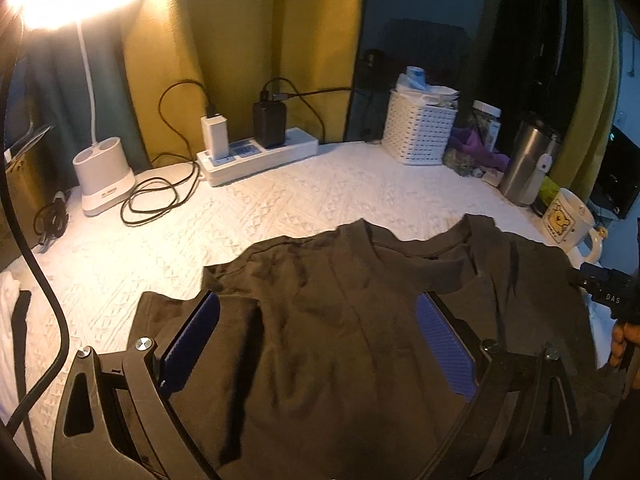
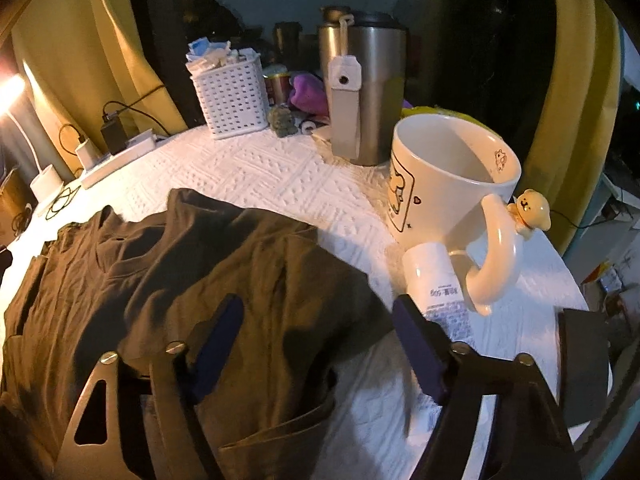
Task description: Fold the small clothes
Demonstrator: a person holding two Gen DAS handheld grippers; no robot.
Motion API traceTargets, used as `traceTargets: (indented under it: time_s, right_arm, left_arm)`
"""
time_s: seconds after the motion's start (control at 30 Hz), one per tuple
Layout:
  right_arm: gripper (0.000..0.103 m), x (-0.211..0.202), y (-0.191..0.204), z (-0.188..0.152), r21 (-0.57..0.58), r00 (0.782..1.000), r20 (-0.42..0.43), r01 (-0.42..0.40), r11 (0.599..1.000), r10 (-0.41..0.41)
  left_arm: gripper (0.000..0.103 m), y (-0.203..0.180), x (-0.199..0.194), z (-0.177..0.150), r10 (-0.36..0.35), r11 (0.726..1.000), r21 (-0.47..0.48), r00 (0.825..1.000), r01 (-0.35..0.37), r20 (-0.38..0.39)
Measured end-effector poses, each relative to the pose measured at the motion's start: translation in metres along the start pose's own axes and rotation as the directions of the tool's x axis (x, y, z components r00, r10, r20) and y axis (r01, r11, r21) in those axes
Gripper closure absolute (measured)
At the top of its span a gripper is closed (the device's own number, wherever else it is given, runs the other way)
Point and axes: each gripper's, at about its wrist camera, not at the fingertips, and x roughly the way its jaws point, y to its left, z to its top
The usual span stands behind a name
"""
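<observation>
The dark T-shirt [image 1: 340, 320] lies spread and rumpled on the white textured tablecloth [image 1: 280, 208], its neckline turned toward the far side, where a white power strip [image 1: 256, 156] sits against the yellow curtain [image 1: 240, 40]. Taking the T-shirt as the landmark: the power strip, with a white charger and a black charger plugged in, lies beyond its far left shoulder, and a lit desk lamp [image 1: 106, 176] on a white base stands further left of that, with a black cable coiled between the lamp and the strip. Beyond the shirt's collar to the right stands a white perforated basket [image 1: 418, 132], then a steel tumbler [image 2: 366, 96]. Just off the shirt's right edge stands a cream mug [image 2: 452, 184] with a cartoon bear print and a small figurine on its handle, and a white tube [image 2: 434, 280] lies touching the mug's foot.

The left gripper [image 1: 318, 316] hangs above the shirt's middle, its blue-padded fingers [image 1: 196, 336] standing wide apart with cloth beneath them, not pinched. The right gripper [image 2: 318, 316] is over the shirt's right edge, its jaws partly apart: the left pad is above the fabric, the right pad is above bare tablecloth near the tube, and neither pad presses on anything. In the left wrist view the right gripper's body and part of the person's hand [image 1: 622, 340] show at the shirt's right side.
</observation>
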Motion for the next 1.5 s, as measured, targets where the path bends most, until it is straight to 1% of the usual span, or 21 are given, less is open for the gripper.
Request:
traceTargets:
  time_s: [0.07, 0.17, 0.2, 0.23, 0.27, 0.3, 0.33, 0.37, 0.4, 0.53, 0.63, 0.73, 0.83, 1.0, 1.2, 1.27, 1.33, 1.37, 1.4, 1.43, 1.5]
  right_arm:
    - [0.039, 0.006, -0.006, -0.002, 0.011, 1.0, -0.024, -0.012, 1.0, 0.012]
    - [0.046, 0.013, -0.008, -0.008, 0.016, 0.998, -0.055, -0.019, 1.0, 0.02]
    - [0.047, 0.016, -0.009, -0.009, 0.02, 0.998, -0.064, -0.019, 1.0, 0.021]
    - [0.047, 0.019, -0.008, -0.01, 0.019, 0.997, -0.07, -0.021, 1.0, 0.022]
    - [0.049, 0.019, -0.007, -0.011, 0.009, 0.998, -0.055, -0.018, 1.0, 0.019]
    - [0.061, 0.02, -0.007, -0.011, 0.007, 0.998, -0.051, -0.021, 1.0, 0.021]
    - [0.072, 0.02, -0.007, -0.01, 0.008, 0.998, -0.049, -0.03, 1.0, 0.03]
    - [0.088, 0.019, -0.007, -0.008, 0.013, 0.998, -0.047, -0.037, 0.999, 0.038]
    - [0.09, 0.018, -0.007, -0.007, 0.012, 0.999, -0.04, -0.034, 0.999, 0.034]
    - [0.092, -0.001, 0.002, 0.0, -0.018, 1.0, 0.008, -0.029, 0.999, 0.029]
    - [0.092, -0.016, 0.017, 0.009, -0.051, 0.998, 0.042, -0.034, 0.998, 0.036]
    - [0.092, -0.026, 0.039, 0.02, -0.094, 0.996, 0.067, -0.049, 0.994, 0.055]
    - [0.092, -0.026, 0.063, 0.027, -0.136, 0.995, 0.069, -0.064, 0.989, 0.074]
    - [0.092, -0.013, 0.103, 0.029, -0.191, 0.993, 0.032, -0.107, 0.976, 0.115]
    - [0.092, 0.024, 0.128, 0.025, -0.191, 0.994, -0.067, -0.097, 0.977, 0.086]
    - [0.091, 0.029, 0.132, 0.024, -0.193, 0.994, -0.084, -0.09, 0.977, 0.075]
    - [0.084, 0.024, 0.132, 0.024, -0.193, 0.994, -0.078, -0.094, 0.977, 0.08]
    - [0.061, 0.019, 0.131, 0.024, -0.192, 0.994, -0.07, -0.093, 0.977, 0.081]
    - [0.023, 0.013, 0.13, 0.025, -0.187, 0.995, -0.06, -0.095, 0.978, 0.085]
    - [0.011, 0.006, 0.127, 0.026, -0.177, 0.994, -0.042, -0.105, 0.979, 0.099]
    - [0.009, -0.011, 0.121, 0.026, -0.161, 0.991, -0.016, -0.134, 0.978, 0.133]
  left_arm:
    - [0.005, 0.007, 0.002, 0.0, 0.017, 1.0, -0.011, 1.0, -0.017, -0.004]
    - [0.005, 0.018, 0.004, 0.0, 0.037, 0.999, -0.024, 0.999, -0.037, -0.012]
    - [0.005, 0.021, 0.004, -0.001, 0.042, 0.999, -0.027, 0.999, -0.043, -0.014]
    - [0.005, 0.024, 0.005, -0.001, 0.047, 0.998, -0.03, 0.999, -0.047, -0.016]
    - [0.005, 0.028, 0.004, -0.002, 0.052, 0.998, -0.032, 0.999, -0.052, -0.016]
    - [0.005, 0.031, 0.005, -0.002, 0.054, 0.998, -0.035, 0.998, -0.055, -0.016]
    - [0.005, 0.034, 0.005, -0.002, 0.058, 0.998, -0.037, 0.998, -0.058, -0.016]
    - [0.005, 0.036, 0.003, -0.002, 0.059, 0.997, -0.04, 0.998, -0.06, -0.014]
    - [0.005, 0.038, 0.001, -0.003, 0.058, 0.997, -0.042, 0.998, -0.059, -0.01]
    - [0.005, 0.046, -0.008, -0.004, 0.057, 0.997, -0.046, 0.998, -0.057, 0.013]
    - [0.005, 0.054, -0.014, -0.008, 0.053, 0.997, -0.056, 0.998, -0.052, 0.022]
    - [0.005, 0.064, -0.022, -0.013, 0.049, 0.997, -0.068, 0.998, -0.046, 0.034]
    - [0.005, 0.075, -0.029, -0.017, 0.051, 0.995, -0.084, 0.998, -0.048, 0.043]
    - [0.005, 0.099, -0.03, -0.025, 0.074, 0.991, -0.112, 0.997, -0.07, 0.028]
    - [0.005, 0.118, -0.023, -0.033, 0.076, 0.988, -0.132, 0.997, -0.076, -0.011]
    - [0.005, 0.121, -0.022, -0.035, 0.067, 0.988, -0.135, 0.998, -0.069, -0.019]
    - [0.005, 0.124, -0.02, -0.036, 0.063, 0.988, -0.141, 0.998, -0.066, -0.026]
    - [0.005, 0.124, -0.021, -0.037, 0.061, 0.988, -0.143, 0.998, -0.064, -0.027]
    - [0.005, 0.125, -0.021, -0.037, 0.059, 0.988, -0.144, 0.998, -0.062, -0.026]
    - [0.005, 0.125, -0.021, -0.037, 0.057, 0.988, -0.144, 0.998, -0.06, -0.026]
    - [0.005, 0.123, -0.022, -0.038, 0.053, 0.988, -0.141, 0.998, -0.057, -0.026]
